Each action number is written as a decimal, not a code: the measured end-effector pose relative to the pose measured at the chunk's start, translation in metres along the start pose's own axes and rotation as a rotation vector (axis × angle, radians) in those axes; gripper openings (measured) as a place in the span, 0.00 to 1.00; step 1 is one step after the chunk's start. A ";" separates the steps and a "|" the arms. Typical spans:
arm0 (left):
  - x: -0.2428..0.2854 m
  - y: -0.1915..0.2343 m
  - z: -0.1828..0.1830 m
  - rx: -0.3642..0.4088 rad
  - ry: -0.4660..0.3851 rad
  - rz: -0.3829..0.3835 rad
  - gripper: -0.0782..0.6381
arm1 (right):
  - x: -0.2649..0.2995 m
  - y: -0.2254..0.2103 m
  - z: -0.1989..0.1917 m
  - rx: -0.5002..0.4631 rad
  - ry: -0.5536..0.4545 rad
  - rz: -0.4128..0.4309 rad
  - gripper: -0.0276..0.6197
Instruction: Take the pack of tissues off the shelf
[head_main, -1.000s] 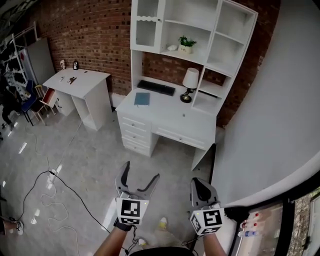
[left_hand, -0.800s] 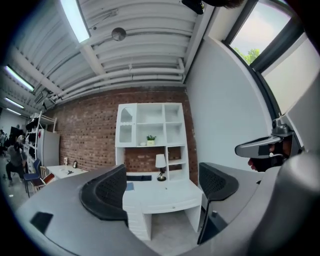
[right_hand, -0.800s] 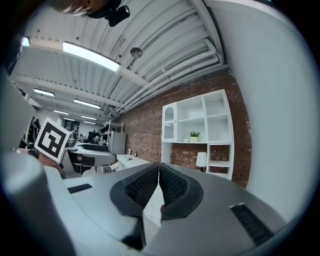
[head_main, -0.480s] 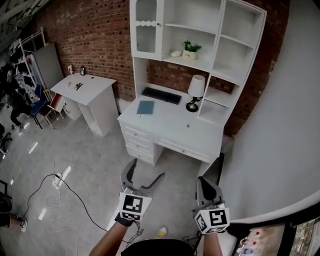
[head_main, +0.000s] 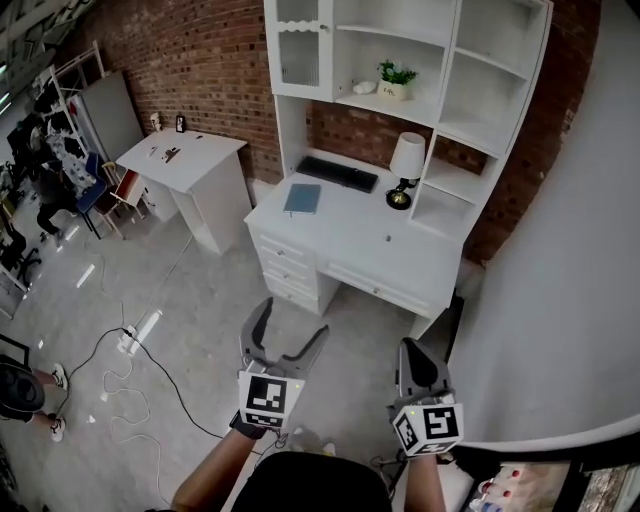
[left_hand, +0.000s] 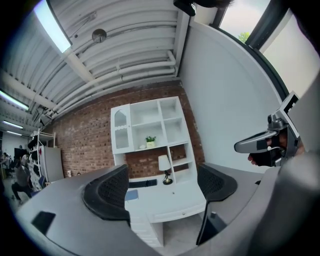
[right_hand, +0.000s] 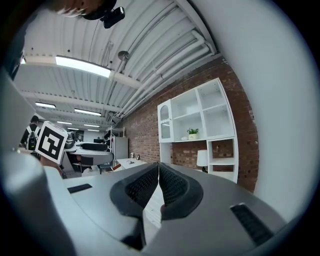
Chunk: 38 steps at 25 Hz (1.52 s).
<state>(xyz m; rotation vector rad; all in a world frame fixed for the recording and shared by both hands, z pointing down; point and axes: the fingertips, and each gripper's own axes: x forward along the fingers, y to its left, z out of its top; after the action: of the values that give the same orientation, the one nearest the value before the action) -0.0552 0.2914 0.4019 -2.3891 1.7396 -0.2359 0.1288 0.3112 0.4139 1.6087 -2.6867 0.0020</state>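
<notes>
Two tools are held low, short of the tabletop (head_main: 350, 235): the left tool (head_main: 292, 320) is spread and empty, the right tool (head_main: 409, 347) pressed together. The pack of tissues (head_main: 362, 88) lies mid-shelf (head_main: 428, 104), just left of the potted plant (head_main: 397, 78).

Two hand-held grippers (head_main: 292, 322) (head_main: 411, 347), two desks (head_main: 345, 238) (head_main: 190, 160)
</notes>
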 end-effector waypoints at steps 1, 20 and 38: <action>0.002 -0.003 -0.001 -0.004 0.000 -0.001 0.73 | 0.001 -0.002 -0.003 0.005 0.001 0.003 0.05; 0.114 0.042 -0.014 -0.034 -0.012 -0.010 0.73 | 0.082 -0.063 -0.014 0.002 0.036 -0.054 0.05; 0.288 0.174 -0.023 -0.132 -0.044 -0.087 0.72 | 0.286 -0.090 0.010 -0.052 0.099 -0.117 0.05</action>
<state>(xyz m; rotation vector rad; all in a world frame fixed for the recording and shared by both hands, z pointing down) -0.1335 -0.0366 0.3902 -2.5450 1.6840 -0.0813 0.0734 0.0166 0.4066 1.7005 -2.4958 0.0103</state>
